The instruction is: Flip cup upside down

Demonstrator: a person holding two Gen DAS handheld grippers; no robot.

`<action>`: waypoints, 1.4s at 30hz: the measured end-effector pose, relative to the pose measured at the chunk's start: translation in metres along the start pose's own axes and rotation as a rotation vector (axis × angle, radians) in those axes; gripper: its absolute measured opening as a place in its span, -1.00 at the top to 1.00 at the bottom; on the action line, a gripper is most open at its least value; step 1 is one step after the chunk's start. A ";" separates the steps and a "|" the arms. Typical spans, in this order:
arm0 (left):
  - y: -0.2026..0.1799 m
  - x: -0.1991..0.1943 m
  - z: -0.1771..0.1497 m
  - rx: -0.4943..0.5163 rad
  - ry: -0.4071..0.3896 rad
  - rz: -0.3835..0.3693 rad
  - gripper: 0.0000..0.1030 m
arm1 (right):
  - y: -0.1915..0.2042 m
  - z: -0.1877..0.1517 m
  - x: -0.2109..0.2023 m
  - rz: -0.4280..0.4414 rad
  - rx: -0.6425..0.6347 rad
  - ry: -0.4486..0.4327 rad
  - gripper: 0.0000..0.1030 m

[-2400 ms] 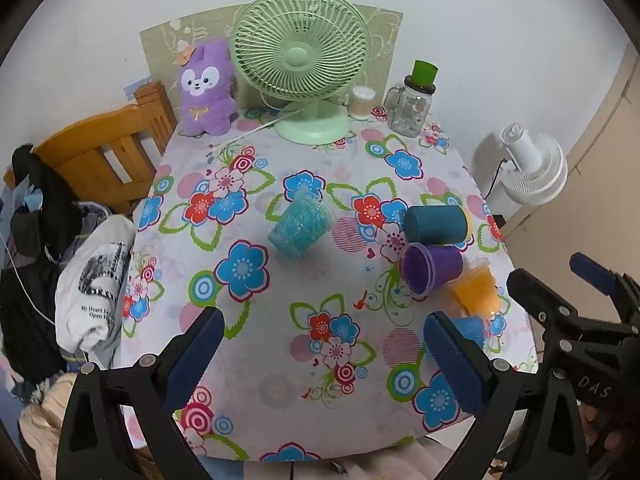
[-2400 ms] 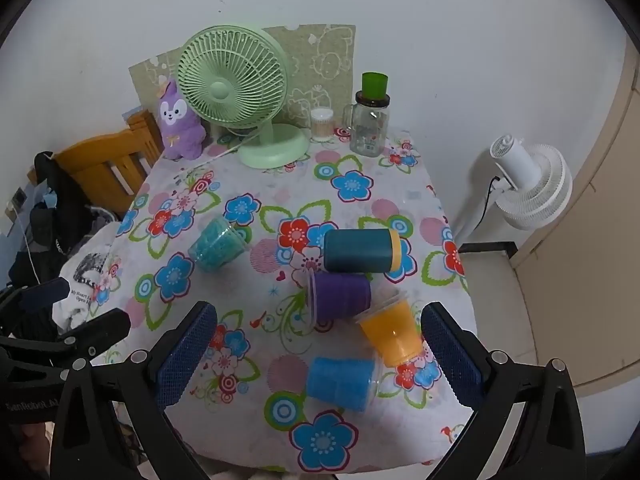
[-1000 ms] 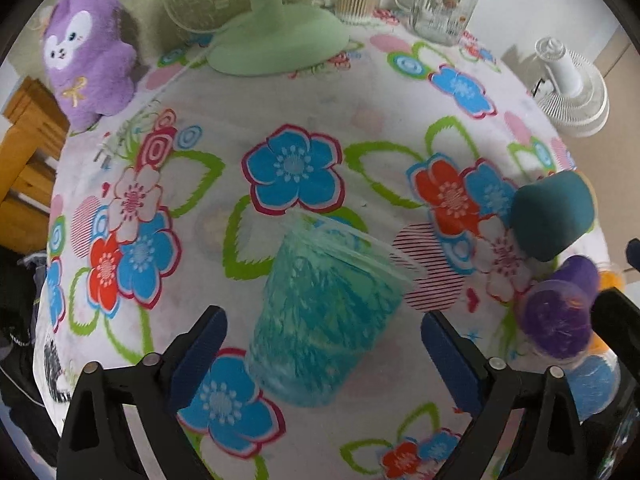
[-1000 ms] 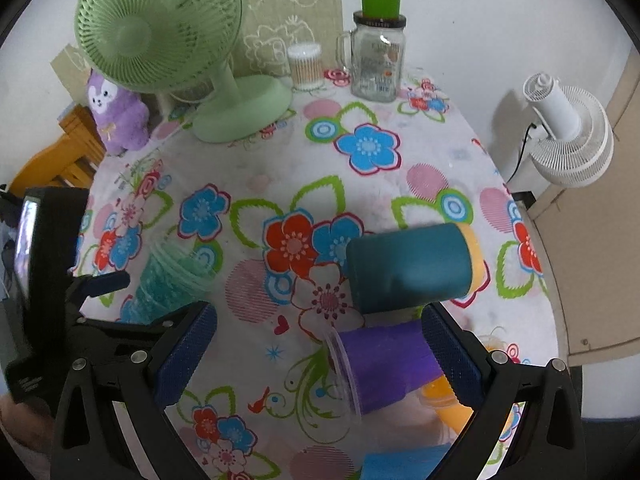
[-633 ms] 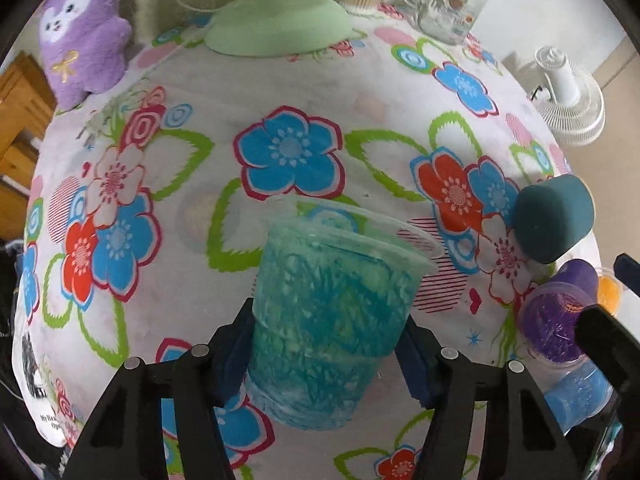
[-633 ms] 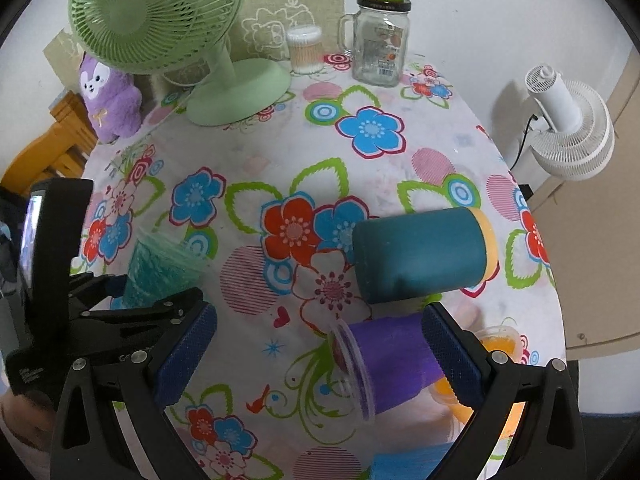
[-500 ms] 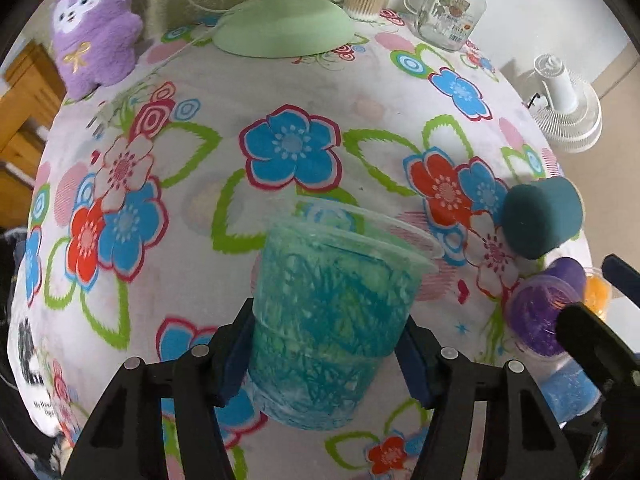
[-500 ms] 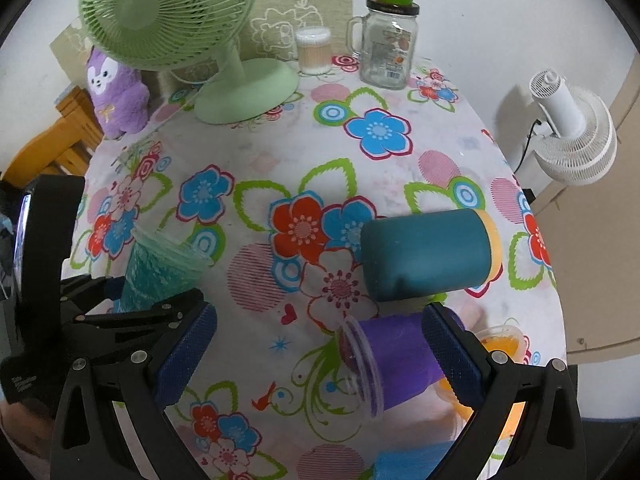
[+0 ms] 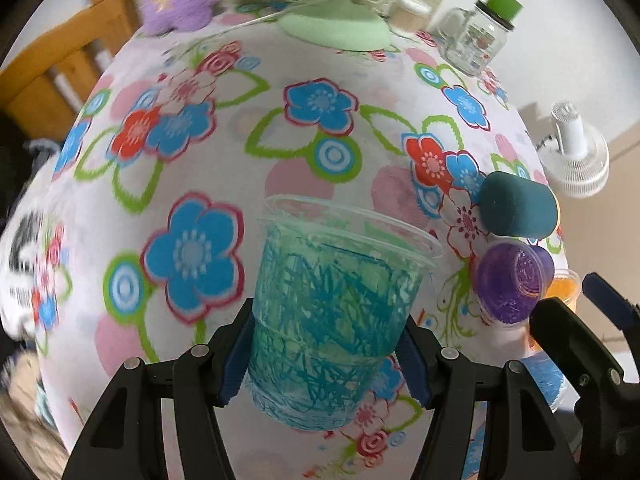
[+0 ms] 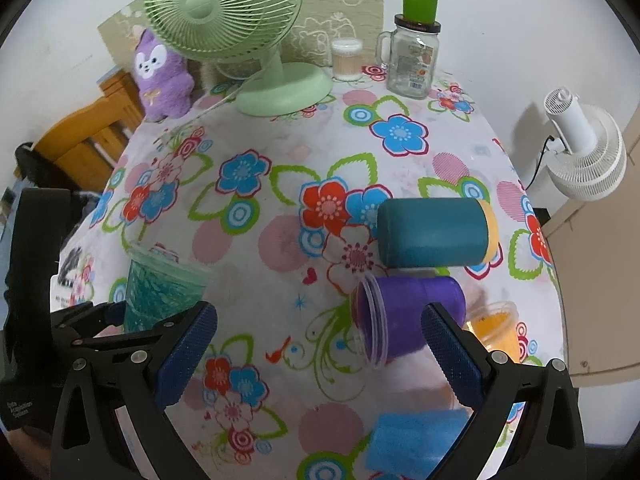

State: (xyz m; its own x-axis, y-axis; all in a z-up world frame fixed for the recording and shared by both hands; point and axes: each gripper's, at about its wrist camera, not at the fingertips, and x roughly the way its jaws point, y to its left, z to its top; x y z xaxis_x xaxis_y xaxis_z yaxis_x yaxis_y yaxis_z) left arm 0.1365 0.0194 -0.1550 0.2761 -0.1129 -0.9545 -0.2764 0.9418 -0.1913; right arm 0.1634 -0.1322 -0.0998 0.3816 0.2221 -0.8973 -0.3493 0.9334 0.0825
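My left gripper (image 9: 326, 356) is shut on a clear plastic cup with teal scribbles (image 9: 332, 320), mouth up, held above the flowered tablecloth (image 9: 240, 160). The same cup (image 10: 160, 288) shows at the left in the right wrist view, in the left gripper's black jaws. My right gripper (image 10: 318, 354) is open and empty, over the cloth near a purple cup (image 10: 404, 316) lying on its side. A dark teal cup (image 10: 434, 232) lies on its side behind it.
An orange cup (image 10: 494, 330) and a blue cup (image 10: 416, 436) sit near the front right table edge. A green fan (image 10: 240, 32), purple plush (image 10: 162, 76), glass jar (image 10: 414, 52) and small container (image 10: 346, 60) line the back. A wooden chair (image 10: 80, 140) stands left, a white fan (image 10: 580, 148) right.
My left gripper came down to the teal-scribbled cup, closed on it and lifted it off the cloth. The right gripper moved in closer over the purple cup and stayed open.
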 end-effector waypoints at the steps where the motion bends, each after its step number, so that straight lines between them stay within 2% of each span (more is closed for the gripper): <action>1: 0.000 0.000 -0.005 -0.017 -0.002 0.000 -0.29 | -0.001 -0.003 -0.002 0.001 -0.010 0.001 -1.00; 5: -0.001 -0.001 -0.025 -0.085 -0.022 0.021 -0.29 | -0.002 -0.011 -0.008 -0.007 -0.056 0.000 -1.00; 8: 0.003 0.002 -0.039 -0.154 -0.023 -0.007 -0.29 | -0.003 -0.017 -0.009 -0.009 -0.082 0.006 -1.00; 15: 0.003 0.015 -0.052 -0.192 -0.007 -0.011 -0.31 | -0.004 -0.025 -0.004 -0.011 -0.125 0.021 -1.00; 17: 0.003 0.020 -0.053 -0.188 -0.007 -0.021 -0.40 | -0.004 -0.028 -0.002 -0.009 -0.127 0.026 -1.00; 19: 0.002 0.022 -0.053 -0.180 -0.003 -0.021 -0.65 | -0.004 -0.029 0.000 -0.014 -0.128 0.030 -1.00; 21: 0.000 0.019 -0.055 -0.170 -0.014 -0.009 -0.72 | -0.003 -0.030 0.000 -0.019 -0.128 0.030 -1.00; 27: -0.005 -0.008 -0.058 -0.099 -0.024 -0.013 -0.77 | -0.001 -0.029 -0.015 0.012 -0.114 -0.016 -1.00; 33: -0.001 -0.052 -0.057 0.041 -0.082 0.061 -0.85 | 0.004 -0.028 -0.046 0.053 -0.064 -0.115 -1.00; 42: 0.016 -0.097 -0.056 0.223 -0.120 0.082 -0.87 | 0.031 -0.044 -0.082 0.056 -0.006 -0.239 -1.00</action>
State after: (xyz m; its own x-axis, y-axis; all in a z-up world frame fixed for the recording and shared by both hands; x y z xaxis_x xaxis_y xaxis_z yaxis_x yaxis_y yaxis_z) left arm 0.0539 0.0281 -0.0782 0.3721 -0.0070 -0.9282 -0.0964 0.9943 -0.0461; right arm 0.0836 -0.1338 -0.0425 0.5527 0.3341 -0.7634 -0.3803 0.9163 0.1256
